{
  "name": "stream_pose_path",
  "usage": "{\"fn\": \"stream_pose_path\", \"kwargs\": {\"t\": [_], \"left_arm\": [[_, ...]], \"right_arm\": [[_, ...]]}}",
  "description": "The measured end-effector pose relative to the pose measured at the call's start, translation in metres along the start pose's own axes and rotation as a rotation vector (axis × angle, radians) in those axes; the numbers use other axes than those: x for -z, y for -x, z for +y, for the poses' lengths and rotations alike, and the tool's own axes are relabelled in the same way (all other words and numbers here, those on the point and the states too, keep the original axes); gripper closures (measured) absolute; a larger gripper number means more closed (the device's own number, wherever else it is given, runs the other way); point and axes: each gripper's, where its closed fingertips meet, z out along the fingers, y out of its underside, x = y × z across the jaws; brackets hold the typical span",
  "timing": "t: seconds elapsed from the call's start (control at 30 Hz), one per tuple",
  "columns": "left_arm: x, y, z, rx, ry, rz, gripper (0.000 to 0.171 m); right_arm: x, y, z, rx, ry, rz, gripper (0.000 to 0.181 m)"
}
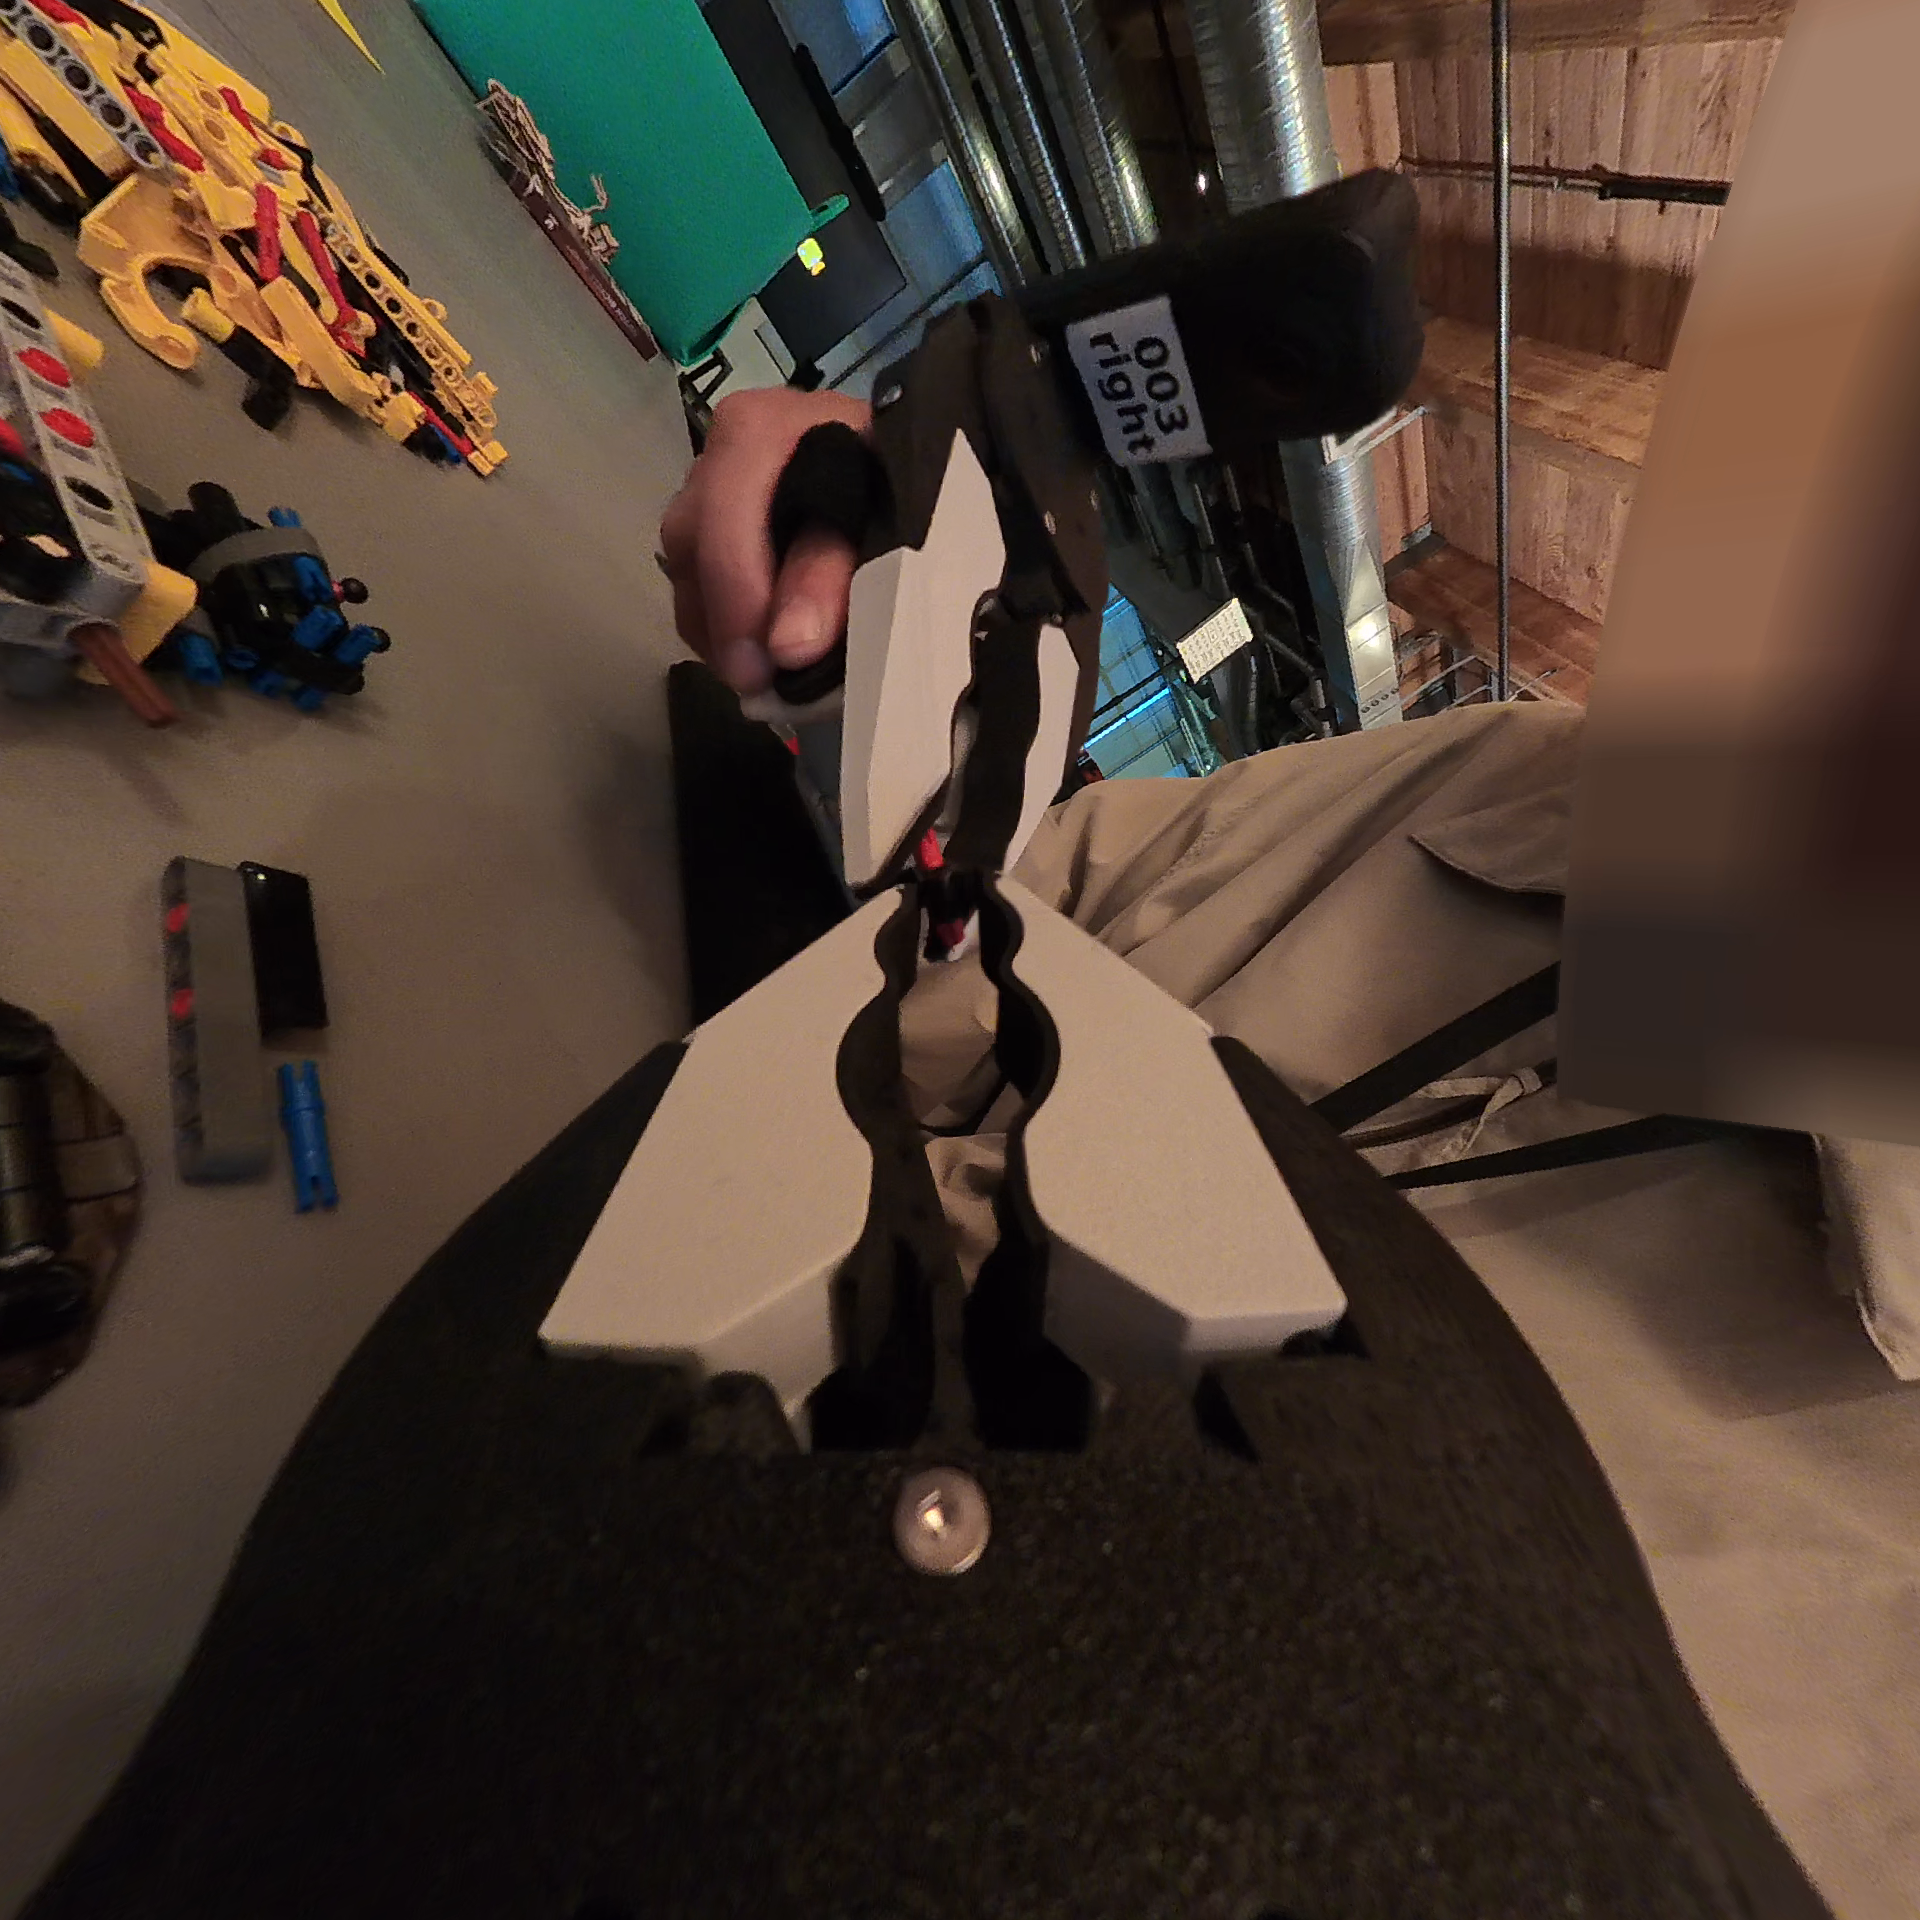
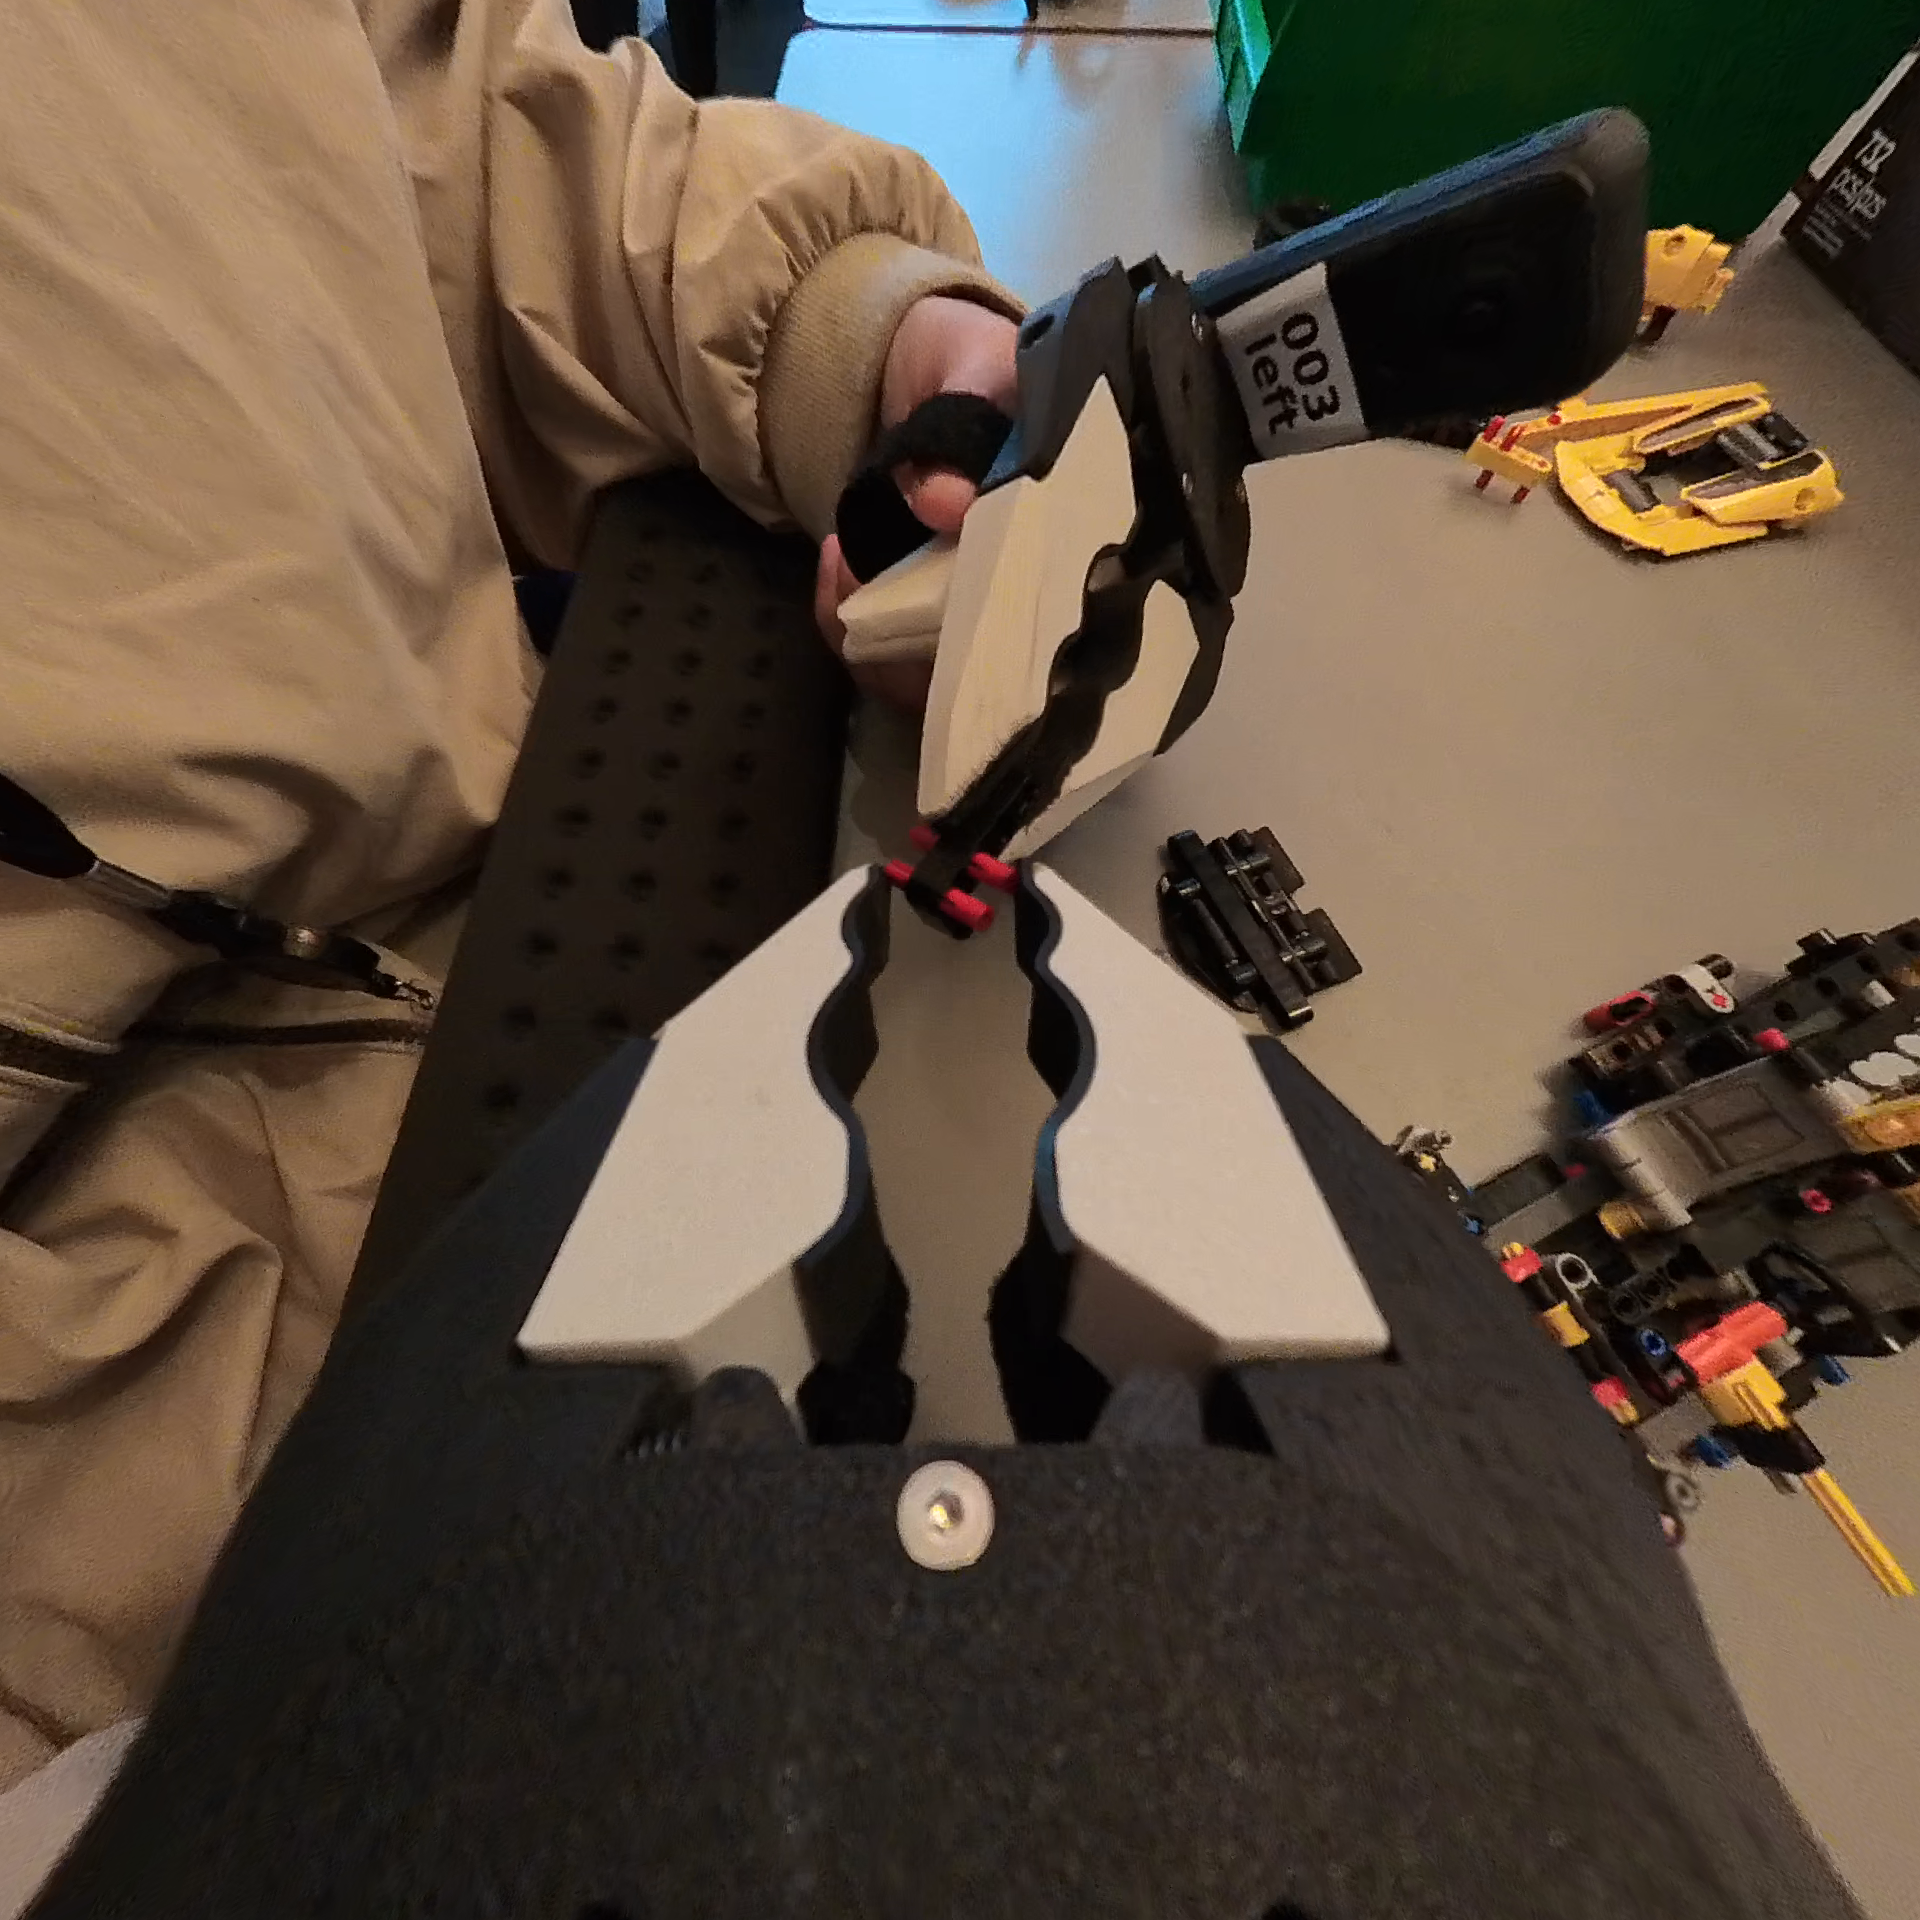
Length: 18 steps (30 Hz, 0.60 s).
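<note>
I found the left gripper (image 2: 971, 831) closed on a small black plastic beam piece with red pins (image 2: 951, 883), its scalloped black pads pinching one end. The right gripper (image 2: 951, 894) stood partly open, its pale matte wedge fingers (image 2: 727, 1122) flanking the piece; contact I could not confirm. The piece hung above the smooth grey worktop (image 2: 1455, 779), near a perforated black plate (image 2: 675, 748). Each gripper carried a white printed label. Yellow brick assemblies (image 2: 1683, 468) and a dark chassis build (image 2: 1714, 1164) lay on the worktop. A beige padded sleeve (image 2: 416, 364) reached in.
</note>
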Motion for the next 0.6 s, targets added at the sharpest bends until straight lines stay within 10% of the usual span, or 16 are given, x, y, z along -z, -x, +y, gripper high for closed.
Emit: {"fn": "stream_pose_path", "kwargs": {"t": [0.33,0.6], "left_arm": [[0.005,0.017,-0.002,-0.016,-0.001,-0.118,0.165],[0.041,0.04,-0.042,-0.163,-0.208,-0.378,0.165]], "right_arm": [[-0.004,-0.008,0.013,0.024,0.078,0.053,0.158],[-0.012,-0.066,-0.005,0.012,0.016,0.444,0.144]]}}
